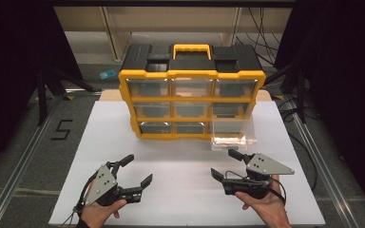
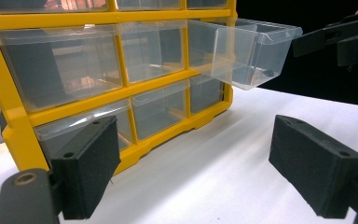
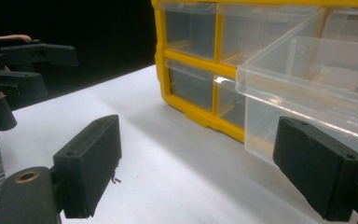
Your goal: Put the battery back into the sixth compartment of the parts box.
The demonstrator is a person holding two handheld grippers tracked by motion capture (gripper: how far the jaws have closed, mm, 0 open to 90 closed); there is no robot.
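A yellow and black drawer cabinet (image 1: 191, 97) (image 2: 9, 112) (image 3: 161, 56) stands upright at the back of the white table (image 1: 123, 152). Its clear middle-right drawer (image 1: 233, 135) (image 2: 247, 51) (image 3: 307, 88) is pulled far out over the table. Small contents in it are too faint to name. My left gripper (image 1: 139, 168) (image 2: 200, 163) hovers open and empty at the front left, pointing at the cabinet. My right gripper (image 1: 222, 162) (image 3: 205, 163) is open and empty just in front of the drawer, and its right jaw sits close under the drawer's front.
The other drawers are closed. A yellow carry handle (image 1: 191, 48) tops the cabinet. On the floor lie a small blue object (image 1: 108, 74) and a black "5" marking (image 1: 62, 129). Metal rails (image 1: 323, 166) run along both table sides, and cables trail at the right.
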